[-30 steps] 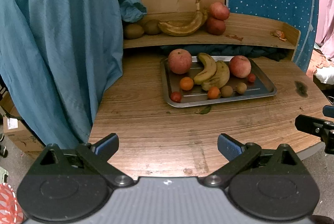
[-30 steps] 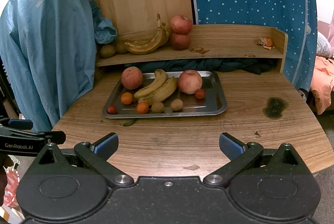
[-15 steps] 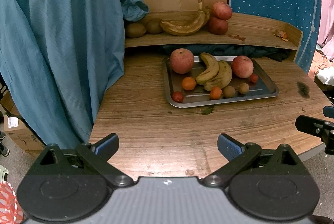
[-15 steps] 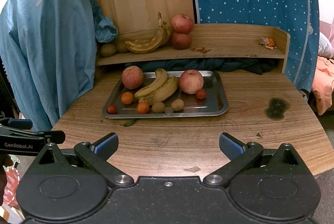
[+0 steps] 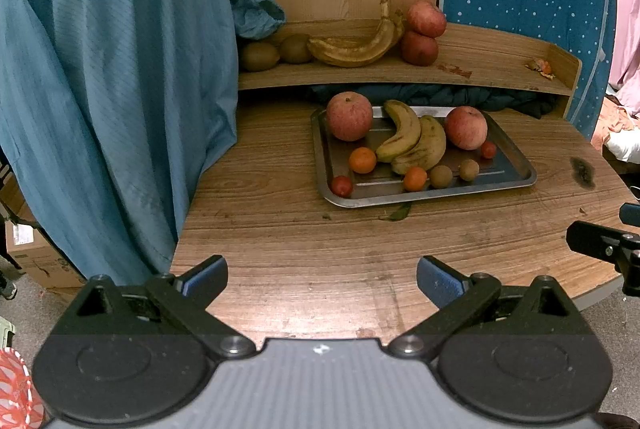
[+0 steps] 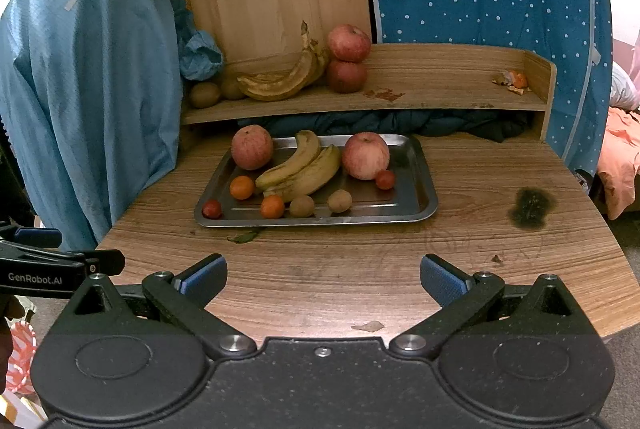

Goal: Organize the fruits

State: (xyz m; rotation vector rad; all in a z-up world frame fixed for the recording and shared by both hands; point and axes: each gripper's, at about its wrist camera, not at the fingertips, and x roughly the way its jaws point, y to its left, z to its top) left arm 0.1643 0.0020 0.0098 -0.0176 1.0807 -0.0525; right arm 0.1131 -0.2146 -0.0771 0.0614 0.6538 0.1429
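A steel tray (image 5: 516, 173) (image 6: 420, 185) on the round wooden table holds two apples (image 5: 349, 116) (image 6: 365, 155), two bananas (image 5: 420, 145) (image 6: 304, 169), two small oranges (image 5: 362, 160), two red tomatoes (image 5: 341, 185) and two small brown fruits (image 5: 441, 176). The shelf (image 5: 480, 69) (image 6: 440, 85) behind carries two stacked apples (image 5: 424, 33), a dark banana (image 5: 356, 49) and two kiwis (image 5: 259, 56). My left gripper (image 5: 322, 279) and right gripper (image 6: 323, 277) hang open and empty over the table's near edge, well short of the tray.
Blue cloth (image 5: 112, 89) drapes down the table's left side. Dark fabric (image 6: 400, 121) is stuffed under the shelf. A dark stain (image 6: 531, 207) marks the table at right. Peel scraps (image 6: 512, 81) lie at the shelf's right end. A wooden panel (image 6: 272, 1) leans behind.
Both grippers have crept slightly forward towards the tray; their jaws stay open and no fruit has moved.
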